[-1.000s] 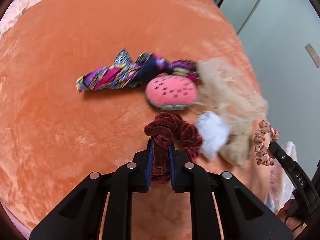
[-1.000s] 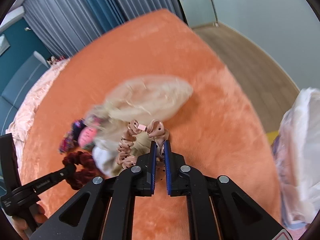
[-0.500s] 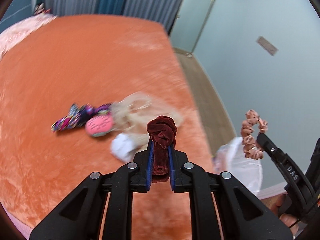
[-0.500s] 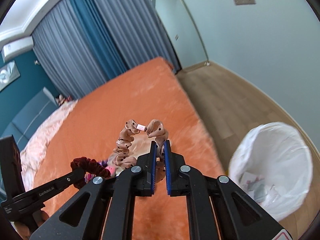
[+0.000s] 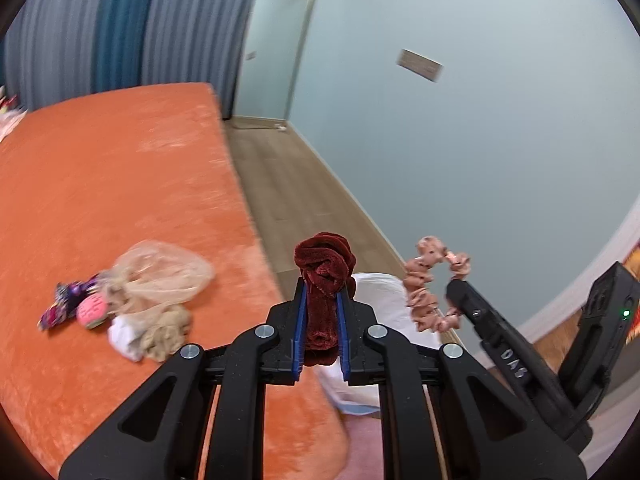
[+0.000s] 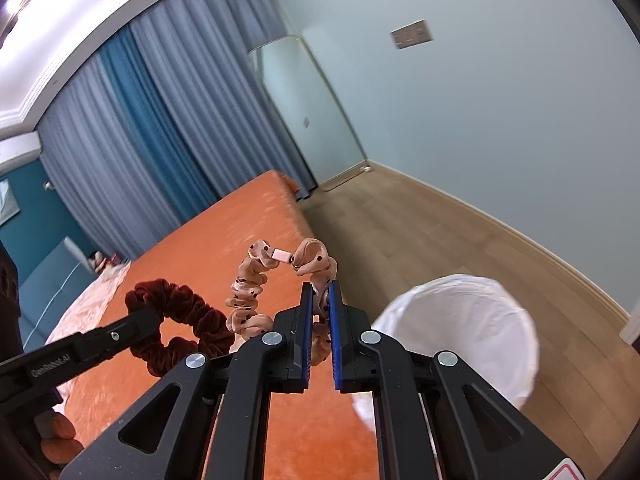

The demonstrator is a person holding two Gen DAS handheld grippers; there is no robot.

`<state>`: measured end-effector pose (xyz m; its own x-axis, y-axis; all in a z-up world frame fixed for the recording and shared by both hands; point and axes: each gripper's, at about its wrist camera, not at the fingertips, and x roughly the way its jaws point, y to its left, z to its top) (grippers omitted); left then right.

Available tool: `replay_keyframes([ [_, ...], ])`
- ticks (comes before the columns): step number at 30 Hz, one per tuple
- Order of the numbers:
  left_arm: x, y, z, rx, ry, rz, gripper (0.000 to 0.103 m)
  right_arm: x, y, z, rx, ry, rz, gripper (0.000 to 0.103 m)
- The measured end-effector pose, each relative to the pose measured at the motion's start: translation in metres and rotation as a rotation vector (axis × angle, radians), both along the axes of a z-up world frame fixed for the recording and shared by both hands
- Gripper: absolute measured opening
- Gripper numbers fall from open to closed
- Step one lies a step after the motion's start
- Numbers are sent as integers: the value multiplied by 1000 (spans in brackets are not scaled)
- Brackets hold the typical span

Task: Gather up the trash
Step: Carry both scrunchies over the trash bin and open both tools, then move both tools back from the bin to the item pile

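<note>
- Left tongs [image 5: 322, 312] are clamped on a dark red velvet scrunchie [image 5: 325, 276], which sticks up out of the blue pads and bunches at the top.
- Right tongs [image 6: 319, 304] are clamped on a peach scrunchie with dark dots [image 6: 256, 292]. Most of its loop hangs off to the left of the pads, and there's a little pink tag at the top of it.
- Both scrunchies are up in the air, off the bed, and pretty near each other. From the right wrist view the red one sits just left of the peach one.
- The bin with a white bag liner [image 6: 460, 320] stands on the wood floor [image 6: 420, 240] just off the edge of the bed, low and to the right of the right tongs. Can't really see what's inside it.
- Back on the orange bed cover [image 5: 120, 184] there's still a small pile: a crumpled clear plastic bag [image 5: 168, 272], something beige and lumpy [image 5: 168, 332], a white wad [image 5: 124, 336], a pink round thing [image 5: 93, 312] and a multicoloured patterned strip of cloth [image 5: 60, 308]. All a bit blurry.
- A person's fingers [image 6: 56, 436] show at the bottom left of the right wrist view.
</note>
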<state>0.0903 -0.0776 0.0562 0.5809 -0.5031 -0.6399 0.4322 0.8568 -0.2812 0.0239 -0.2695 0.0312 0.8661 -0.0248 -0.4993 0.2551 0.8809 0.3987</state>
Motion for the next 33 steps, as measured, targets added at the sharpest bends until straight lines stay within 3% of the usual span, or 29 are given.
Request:
replay_keyframes([
  [9, -14, -69, 2, 4, 0, -126, 13, -30, -43, -6, 24, -7, -104, 7],
  [19, -15, -109, -12, 21, 26, -201, 14, -39, -65, -17, 44, 5, -159, 8],
  [22, -14, -115, -13, 18, 29, -211, 16, -43, -66, -18, 43, 7, -163, 16],
  [23, -13, -116, -13, 16, 29, -208, 22, -42, -66, -19, 41, 9, -165, 16],
  [24, -13, -117, -13, 20, 30, -200, 41, -42, -65, -20, 33, 14, -175, 20],
  [26, -11, -114, -14, 27, 13, -169, 52, -41, -65, -23, 30, 43, -175, 37],
  [27, -12, -113, -13, 33, 6, -162, 53, -41, -64, -25, 34, 50, -171, 46],
  [33, -7, -98, -17, 48, 31, -118, 53, -41, -58, -21, 25, 46, -166, 47],
])
